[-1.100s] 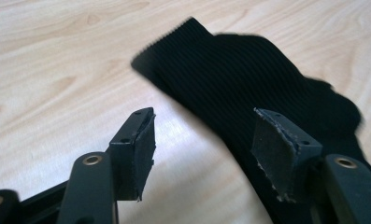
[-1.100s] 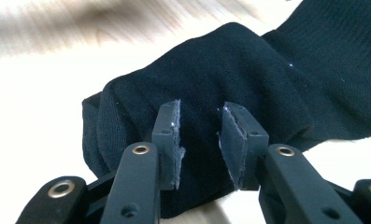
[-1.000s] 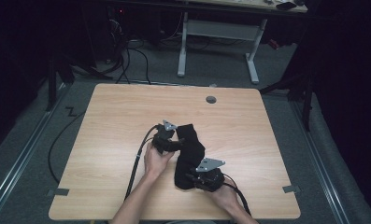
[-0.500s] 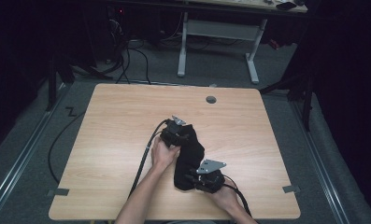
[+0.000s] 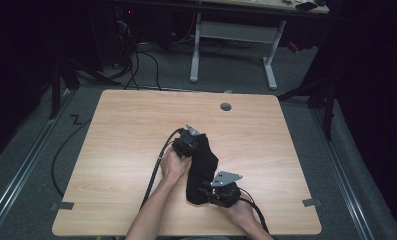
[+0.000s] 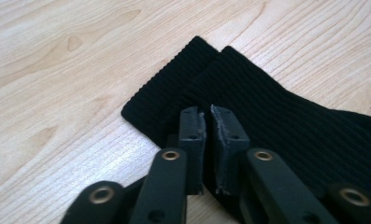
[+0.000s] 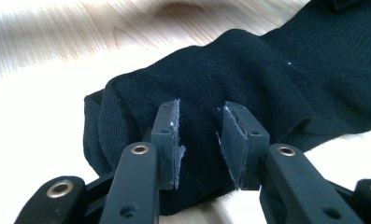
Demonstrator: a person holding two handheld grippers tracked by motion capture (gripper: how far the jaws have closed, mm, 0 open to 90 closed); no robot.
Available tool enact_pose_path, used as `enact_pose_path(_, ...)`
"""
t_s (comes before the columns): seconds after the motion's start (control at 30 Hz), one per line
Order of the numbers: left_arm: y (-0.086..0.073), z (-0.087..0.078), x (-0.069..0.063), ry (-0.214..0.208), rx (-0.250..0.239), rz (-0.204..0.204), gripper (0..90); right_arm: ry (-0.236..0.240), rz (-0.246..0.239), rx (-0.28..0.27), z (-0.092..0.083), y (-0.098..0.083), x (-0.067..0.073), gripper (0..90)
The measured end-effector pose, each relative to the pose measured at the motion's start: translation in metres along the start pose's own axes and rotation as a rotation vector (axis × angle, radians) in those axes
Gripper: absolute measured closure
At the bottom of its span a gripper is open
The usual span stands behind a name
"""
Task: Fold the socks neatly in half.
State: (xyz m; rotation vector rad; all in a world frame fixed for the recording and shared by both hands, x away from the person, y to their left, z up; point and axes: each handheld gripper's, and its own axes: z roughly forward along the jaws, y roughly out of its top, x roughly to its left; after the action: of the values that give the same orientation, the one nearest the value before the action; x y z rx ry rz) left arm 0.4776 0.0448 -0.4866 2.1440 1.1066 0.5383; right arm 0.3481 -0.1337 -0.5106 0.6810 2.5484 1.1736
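Your black socks (image 5: 201,167) lie on the counter (image 5: 126,145) somewhat toward its near edge, about midway between the left and right edges, running from your left claw (image 5: 192,141) back toward your right claw (image 5: 218,192). In the left gripper view, two ribbed cuffs (image 6: 183,88) lie side by side, flat on the wood; your left claw (image 6: 207,122) sits low over them with its jaws drawn almost together, a thin slit between the pads and no fabric visibly caught in it. In the right gripper view, your right claw (image 7: 199,140) stands narrowly parted just above the bunched, smoother end of the socks (image 7: 220,88), jaws apart with nothing pinched between them. Your left hand (image 5: 174,166) rests beside the socks; your right hand (image 5: 241,212) is near the counter's near edge.
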Motion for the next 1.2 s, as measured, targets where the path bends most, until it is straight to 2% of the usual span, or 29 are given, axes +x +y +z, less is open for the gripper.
enact_pose_path(0.23,0.006,-0.016,0.008,0.003,-0.104,-0.047,86.4,-0.004,-0.007,-0.001,0.0,0.0,0.0,66.9)
enact_pose_path(0.4,0.006,-0.017,0.013,0.001,-0.153,-0.097,86.5,-0.005,-0.008,-0.002,0.0,0.0,0.0,66.9)
enact_pose_path(0.53,0.004,-0.009,0.012,0.034,-0.146,-0.103,86.4,-0.007,-0.008,-0.003,0.0,0.0,0.001,66.8)
enact_pose_path(0.63,-0.001,0.0,0.012,0.045,-0.14,-0.123,86.1,-0.011,-0.006,-0.001,-0.001,0.0,0.001,66.7)
enact_pose_path(0.73,-0.007,0.008,0.009,0.058,-0.096,-0.102,83.0,-0.011,-0.002,-0.002,-0.001,-0.001,0.001,65.9)
enact_pose_path(0.83,-0.01,0.005,0.01,0.058,-0.102,-0.128,68.1,-0.007,0.021,-0.009,-0.002,-0.001,-0.001,61.7)
enact_pose_path(0.93,-0.012,-0.006,0.008,0.063,-0.115,-0.114,54.2,-0.022,0.06,-0.02,-0.008,0.0,-0.004,60.2)
enact_pose_path(1.0,-0.015,-0.013,0.005,0.053,-0.118,-0.093,49.6,-0.02,0.1,-0.064,-0.019,0.002,-0.01,61.6)
enact_pose_path(1.07,-0.019,-0.019,0.001,0.044,-0.11,-0.07,47.0,-0.041,0.14,-0.102,-0.031,0.006,-0.019,66.4)
enact_pose_path(1.2,-0.033,-0.035,-0.008,0.016,-0.109,-0.044,44.7,-0.119,0.219,-0.094,-0.038,0.012,-0.041,73.3)
